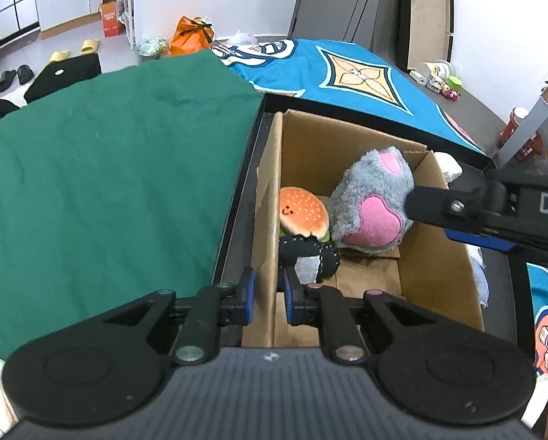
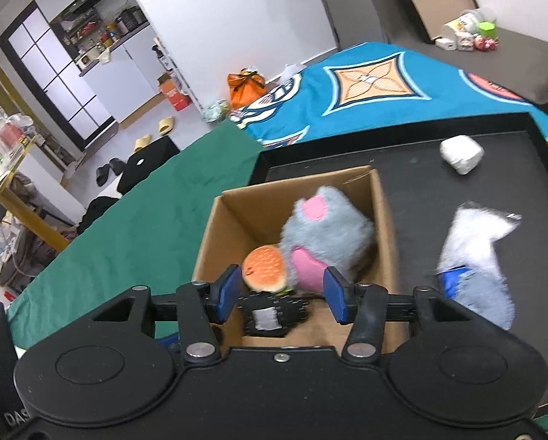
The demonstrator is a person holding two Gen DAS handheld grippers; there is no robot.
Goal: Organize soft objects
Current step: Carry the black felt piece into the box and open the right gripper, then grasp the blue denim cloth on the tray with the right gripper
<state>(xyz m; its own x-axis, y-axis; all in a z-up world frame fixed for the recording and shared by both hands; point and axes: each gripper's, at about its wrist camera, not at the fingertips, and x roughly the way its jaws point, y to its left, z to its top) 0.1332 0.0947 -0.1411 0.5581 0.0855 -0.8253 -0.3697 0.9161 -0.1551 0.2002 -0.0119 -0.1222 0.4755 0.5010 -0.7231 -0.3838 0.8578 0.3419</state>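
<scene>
An open cardboard box [image 1: 347,143] [image 2: 220,234] stands on a black tray [image 2: 457,190]. Inside it lie a burger plush [image 1: 303,212] [image 2: 265,267], a black plush with a white patch [image 1: 310,256] [image 2: 270,311] and a grey paw plush with pink pads [image 1: 373,198] [image 2: 329,234], which leans on the box's right wall. My left gripper [image 1: 269,293] is shut on the box's left wall. My right gripper [image 2: 281,289] [image 1: 430,216] hangs over the box, open. The paw plush sits just beyond its blue pads, which do not press on it.
On the tray to the right of the box lie a white soft lump [image 2: 461,154] and a grey-white plush [image 2: 475,256]. A green cloth [image 1: 109,183] spreads to the left. Behind the box is a blue patterned cloth [image 1: 347,69]. Slippers and bags litter the floor further back.
</scene>
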